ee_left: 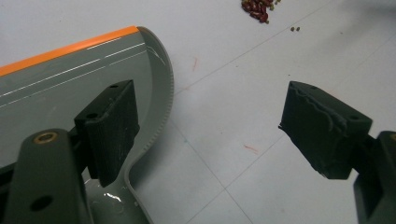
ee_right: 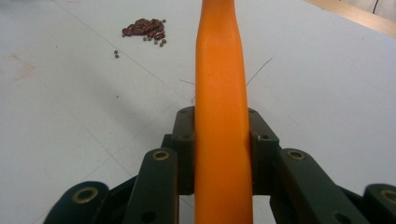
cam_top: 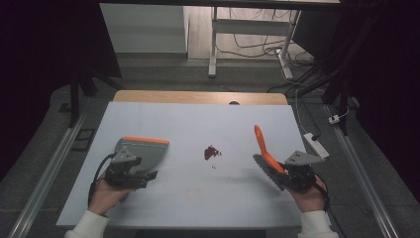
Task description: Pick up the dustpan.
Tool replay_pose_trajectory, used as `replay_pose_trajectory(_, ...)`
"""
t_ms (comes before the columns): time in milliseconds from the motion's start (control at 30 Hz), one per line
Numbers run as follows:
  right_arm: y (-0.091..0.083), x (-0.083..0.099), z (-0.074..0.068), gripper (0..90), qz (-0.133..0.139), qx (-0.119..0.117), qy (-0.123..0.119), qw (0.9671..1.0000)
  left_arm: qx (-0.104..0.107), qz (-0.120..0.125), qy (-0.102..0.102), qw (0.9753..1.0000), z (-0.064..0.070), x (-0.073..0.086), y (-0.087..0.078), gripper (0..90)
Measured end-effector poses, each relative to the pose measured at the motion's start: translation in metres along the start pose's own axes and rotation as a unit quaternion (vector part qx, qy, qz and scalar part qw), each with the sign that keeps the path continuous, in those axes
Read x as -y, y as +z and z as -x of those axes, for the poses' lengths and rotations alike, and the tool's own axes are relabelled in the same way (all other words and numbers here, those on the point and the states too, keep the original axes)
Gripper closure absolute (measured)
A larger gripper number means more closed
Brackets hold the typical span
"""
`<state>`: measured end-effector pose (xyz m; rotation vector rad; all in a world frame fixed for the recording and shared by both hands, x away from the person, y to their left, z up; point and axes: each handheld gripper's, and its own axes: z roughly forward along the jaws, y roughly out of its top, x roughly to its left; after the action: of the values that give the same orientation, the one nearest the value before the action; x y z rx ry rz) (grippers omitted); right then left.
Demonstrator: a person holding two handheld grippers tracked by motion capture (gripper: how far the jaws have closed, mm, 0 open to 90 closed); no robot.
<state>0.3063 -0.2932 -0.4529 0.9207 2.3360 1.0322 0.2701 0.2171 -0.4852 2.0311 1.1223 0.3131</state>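
A grey dustpan [cam_top: 146, 151] with an orange front lip lies flat on the white table board [cam_top: 198, 119], left of centre. My left gripper [cam_top: 141, 173] stands open at its rear. In the left gripper view, one jaw hangs over the dustpan [ee_left: 70, 70] and the other over bare table, the left gripper [ee_left: 205, 112] holding nothing. A small pile of dark red beans [cam_top: 212, 152] [ee_left: 258, 8] [ee_right: 144, 28] sits mid-table. My right gripper [cam_top: 287, 173] [ee_right: 223, 121] is shut on the orange handle [ee_right: 219, 70] of a brush [cam_top: 261, 141]; its dark bristles [cam_top: 265, 168] are next to the gripper.
A few tiny greenish beans [ee_left: 295, 29] [ee_right: 116, 53] lie apart from the pile. A white power strip [cam_top: 317, 144] rests at the board's right edge. A wooden strip [cam_top: 198, 96] borders the far side. Cables and desk legs [cam_top: 213, 49] are on the floor beyond.
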Motion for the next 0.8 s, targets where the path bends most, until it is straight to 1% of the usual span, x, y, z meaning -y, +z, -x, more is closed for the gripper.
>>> replay_pose_trajectory(200,0.0007,0.0004,0.0003,69.9,0.000,-0.001,-0.001,1.0000,-0.001,-0.003,0.000,1.0000,0.0000,0.0001,0.0015,19.7)
replay_pose_trajectory(267,0.0003,0.0006,0.0000,69.9,-0.001,0.002,-0.001,1.0000,-0.006,-0.003,-0.001,1.0000,-0.0006,-0.0003,0.0012,19.0)
replay_pose_trajectory(333,0.0002,0.0005,0.0004,69.9,-0.002,0.005,-0.001,1.0000,-0.005,-0.001,-0.005,1.0000,-0.0016,-0.0004,-0.0004,19.0)
replay_pose_trajectory(400,-0.0007,0.0006,0.0008,69.9,0.000,0.008,0.000,1.0000,-0.004,0.000,-0.006,1.0000,-0.0017,-0.0001,-0.0009,19.1)
replay_pose_trajectory(433,-0.0007,0.0006,0.0008,69.9,0.000,0.008,0.000,1.0000,-0.005,0.000,-0.005,1.0000,-0.0014,0.0000,-0.0004,19.1)
replay_pose_trajectory(467,-0.0011,0.0005,0.0010,69.8,0.007,0.011,0.001,0.9999,-0.005,-0.003,-0.004,1.0000,-0.0011,0.0000,0.0002,19.0)
replay_pose_trajectory(600,0.0011,-0.0007,-0.0001,69.9,0.004,0.014,0.001,0.9999,-0.004,-0.006,0.002,1.0000,0.0015,-0.0005,0.0023,19.0)
replay_pose_trajectory(667,0.0006,0.0008,-0.0005,69.9,0.004,0.012,0.000,0.9999,-0.003,-0.005,0.001,1.0000,0.0019,-0.0015,0.0036,19.1)
replay_pose_trajectory(800,0.0006,0.0022,-0.0030,69.9,0.004,0.019,0.010,0.9998,0.000,-0.012,0.011,0.9999,0.0052,-0.0009,0.0062,19.1)
